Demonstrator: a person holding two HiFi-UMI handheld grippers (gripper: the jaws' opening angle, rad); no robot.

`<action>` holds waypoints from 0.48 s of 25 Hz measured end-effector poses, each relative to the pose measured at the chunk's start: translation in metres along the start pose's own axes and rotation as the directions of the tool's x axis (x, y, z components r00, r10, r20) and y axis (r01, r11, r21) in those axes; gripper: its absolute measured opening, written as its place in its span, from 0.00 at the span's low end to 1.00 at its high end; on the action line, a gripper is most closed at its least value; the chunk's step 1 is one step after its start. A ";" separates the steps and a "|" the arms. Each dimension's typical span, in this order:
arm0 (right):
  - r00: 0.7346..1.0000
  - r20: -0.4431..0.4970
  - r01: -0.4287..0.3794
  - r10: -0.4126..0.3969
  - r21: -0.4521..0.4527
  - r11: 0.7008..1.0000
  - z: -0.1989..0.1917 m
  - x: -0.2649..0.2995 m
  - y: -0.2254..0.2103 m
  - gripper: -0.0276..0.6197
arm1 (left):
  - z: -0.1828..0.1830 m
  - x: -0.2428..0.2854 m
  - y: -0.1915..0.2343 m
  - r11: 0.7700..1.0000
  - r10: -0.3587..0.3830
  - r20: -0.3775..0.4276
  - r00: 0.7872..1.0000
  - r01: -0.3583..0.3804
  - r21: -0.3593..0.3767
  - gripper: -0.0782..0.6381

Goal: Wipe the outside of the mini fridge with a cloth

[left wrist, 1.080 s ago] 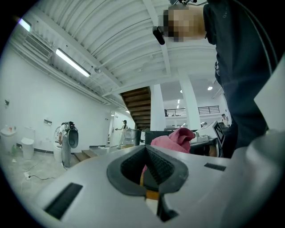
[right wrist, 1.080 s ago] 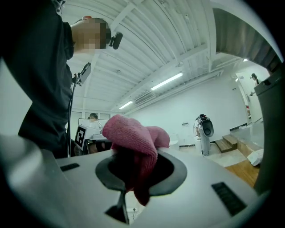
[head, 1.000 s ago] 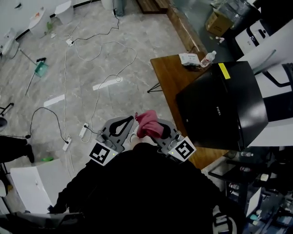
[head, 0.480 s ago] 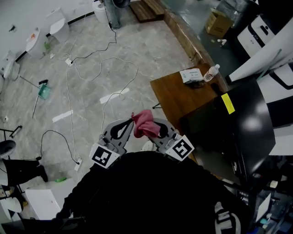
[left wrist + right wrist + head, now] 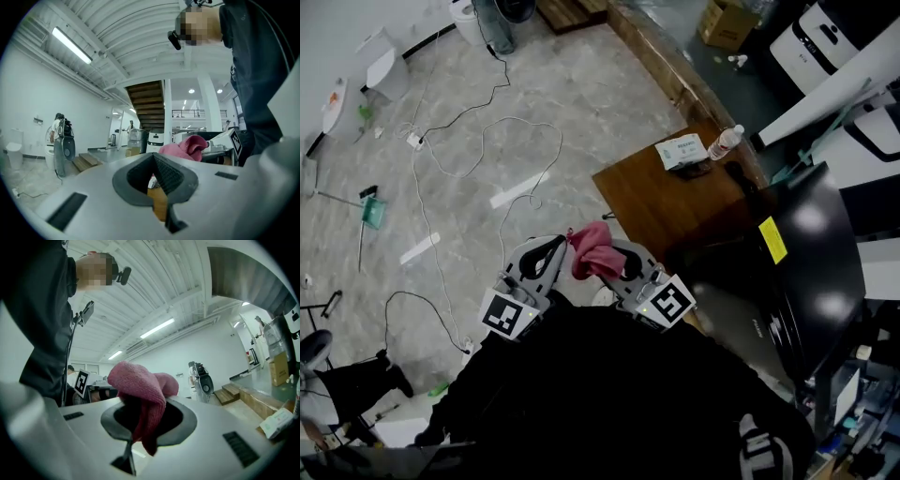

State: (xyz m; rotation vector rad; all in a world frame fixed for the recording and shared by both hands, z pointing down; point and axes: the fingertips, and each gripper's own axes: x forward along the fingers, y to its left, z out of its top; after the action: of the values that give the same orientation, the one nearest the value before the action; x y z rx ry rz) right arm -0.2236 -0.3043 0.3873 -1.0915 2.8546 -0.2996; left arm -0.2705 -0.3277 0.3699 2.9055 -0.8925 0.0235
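Mini fridge [image 5: 811, 272] shifted rightward in view; more table [image 5: 656, 197] visible.

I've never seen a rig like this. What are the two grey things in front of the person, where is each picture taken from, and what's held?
No robot here: a person holds a two-jaw gripper in each hand. The downward picture comes from a camera on the person's head; the other two come from cameras riding on each gripper, looking along its jaws. The right gripper is shut on a pink cloth; the left gripper is shut and empty. A black mini fridge stands on a wooden table, with a tissue pack and a bottle at its far end.
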 end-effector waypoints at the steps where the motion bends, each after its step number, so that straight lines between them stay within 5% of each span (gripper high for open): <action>1: 1.000 0.003 0.022 -0.022 -0.001 1.000 0.001 0.007 -0.010 0.17 | 0.003 0.010 0.012 1.000 -0.024 0.019 1.000 0.024 -0.009 0.11; 7: 0.980 0.083 0.182 -0.181 -0.013 0.983 0.031 0.057 -0.066 0.17 | 0.015 0.064 0.078 0.981 -0.194 -0.008 0.981 0.194 0.011 0.11; 12: 0.943 0.106 0.320 -0.315 -0.034 0.947 0.051 0.112 -0.099 0.17 | 0.030 0.098 0.133 0.938 -0.348 -0.002 0.938 0.348 0.010 0.11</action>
State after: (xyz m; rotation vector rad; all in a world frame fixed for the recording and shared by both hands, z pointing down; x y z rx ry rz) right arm -0.2356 -0.4592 0.3579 -1.5333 2.6058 -0.1835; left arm -0.2642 -0.4957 0.3564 3.0259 -0.3659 0.0010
